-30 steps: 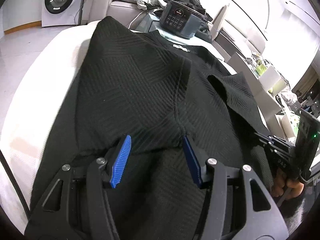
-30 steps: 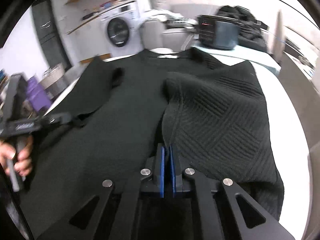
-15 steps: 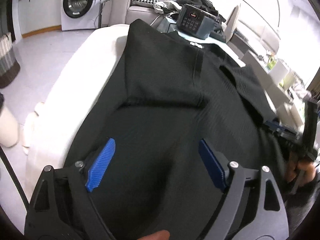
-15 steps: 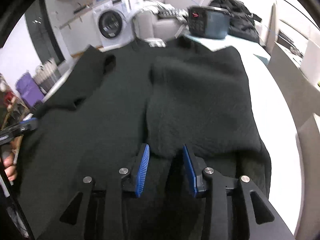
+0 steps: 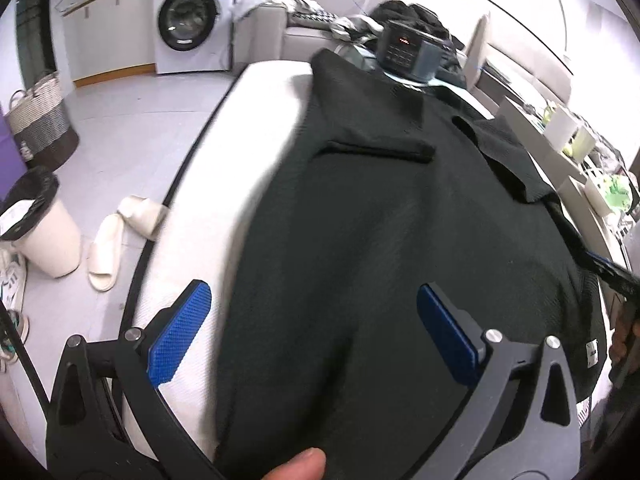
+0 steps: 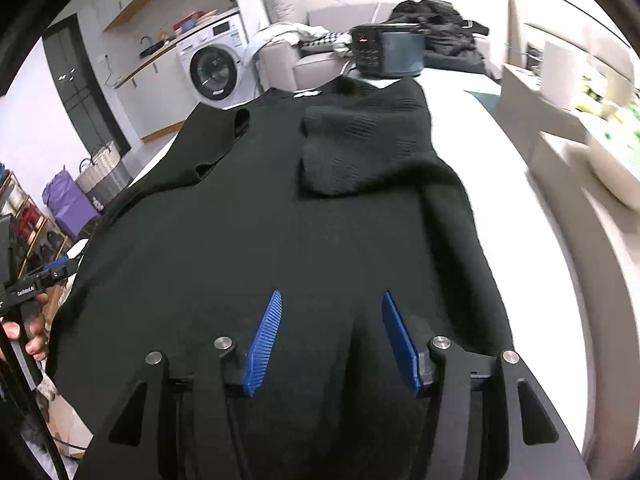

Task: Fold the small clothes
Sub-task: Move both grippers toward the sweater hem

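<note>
From the left wrist we look down our left gripper, whose blue pads stand as wide apart as they go; the jaws have just been opening, and nothing is pinched between them, only the black sweater lying flat beneath. The sweater is spread on a white table, its left sleeve folded in across the chest, its right sleeve folded in likewise on the far side. One pad hangs over bare tabletop just beside the sweater's edge, the other over the fabric. A fingertip of ours shows at the bottom edge. At the right border we glimpse the right gripper, too cropped there to judge. Beyond the table stand a washing machine, a dark appliance with a keypad at the table's far end, a white bin and pale slippers on the floor. From the right wrist, our right gripper hovers over the sweater's lower part with its jaws parted about halfway; they too have just been opening, and no cloth is caught between the pads. The sweater's collar lies toward the appliance. At the left edge our left hand grips the handle of its tool.
</note>
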A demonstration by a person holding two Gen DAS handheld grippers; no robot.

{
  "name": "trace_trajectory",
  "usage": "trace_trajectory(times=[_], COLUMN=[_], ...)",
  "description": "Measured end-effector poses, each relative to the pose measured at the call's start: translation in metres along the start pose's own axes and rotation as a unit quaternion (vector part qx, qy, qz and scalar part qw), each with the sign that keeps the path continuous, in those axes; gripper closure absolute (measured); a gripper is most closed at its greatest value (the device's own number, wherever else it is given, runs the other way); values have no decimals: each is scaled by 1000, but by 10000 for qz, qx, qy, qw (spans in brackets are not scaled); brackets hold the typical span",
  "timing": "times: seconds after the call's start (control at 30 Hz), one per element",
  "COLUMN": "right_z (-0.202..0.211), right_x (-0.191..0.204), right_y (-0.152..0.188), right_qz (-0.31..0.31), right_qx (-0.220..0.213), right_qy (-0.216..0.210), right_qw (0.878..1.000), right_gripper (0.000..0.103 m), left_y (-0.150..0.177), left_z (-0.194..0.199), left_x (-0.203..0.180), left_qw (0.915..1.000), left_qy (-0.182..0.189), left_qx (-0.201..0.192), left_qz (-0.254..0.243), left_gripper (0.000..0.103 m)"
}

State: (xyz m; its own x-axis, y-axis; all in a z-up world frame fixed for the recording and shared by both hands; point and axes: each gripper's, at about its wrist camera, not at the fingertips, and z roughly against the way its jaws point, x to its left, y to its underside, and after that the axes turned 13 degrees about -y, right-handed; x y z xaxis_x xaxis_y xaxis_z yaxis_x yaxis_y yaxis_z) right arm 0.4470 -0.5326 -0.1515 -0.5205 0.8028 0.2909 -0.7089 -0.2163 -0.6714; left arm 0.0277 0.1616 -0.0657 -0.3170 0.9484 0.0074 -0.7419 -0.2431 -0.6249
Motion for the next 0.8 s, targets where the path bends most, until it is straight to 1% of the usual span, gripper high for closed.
trace_trajectory(times=[0.1, 0.17, 0.33, 0.43, 0.5, 0.57, 0.63, 0.8], right_z=[20, 31, 52, 65, 72, 74, 74, 70], right_x=[-2, -4, -14, -20, -23, -24, -23, -12], right_y=[16, 25, 48, 62, 71, 76, 79, 82], right_qz=[-180, -297, -472, -566, -587, -564, -509, -276], right_qx=[-171, -263, -308, -302, -288, -222, -153, -76], right_qy=[8, -27, -58, -138, -131, -2, 155, 605], right_qw=[9997, 9992, 9984, 9978, 9978, 9982, 9985, 9978], right_gripper=[49, 49, 46, 46, 46, 46, 46, 45], left_y=[13, 22, 44, 52, 56, 62, 67, 72], left_z=[15, 22, 31, 36, 37, 38, 40, 36], left_x=[16, 26, 46, 45, 40, 39, 40, 43], left_qw=[9998, 9995, 9981, 9990, 9993, 9992, 9990, 9980], left_qy=[-48, -71, 71, 52, 44, 69, 94, -26], left_qx=[-95, -90, 166, 219, 256, 307, 334, 521], left_qz=[192, 295, 587, 397, 283, 242, 276, 364], left_gripper=[1, 1, 2, 9, 18, 21, 21, 28])
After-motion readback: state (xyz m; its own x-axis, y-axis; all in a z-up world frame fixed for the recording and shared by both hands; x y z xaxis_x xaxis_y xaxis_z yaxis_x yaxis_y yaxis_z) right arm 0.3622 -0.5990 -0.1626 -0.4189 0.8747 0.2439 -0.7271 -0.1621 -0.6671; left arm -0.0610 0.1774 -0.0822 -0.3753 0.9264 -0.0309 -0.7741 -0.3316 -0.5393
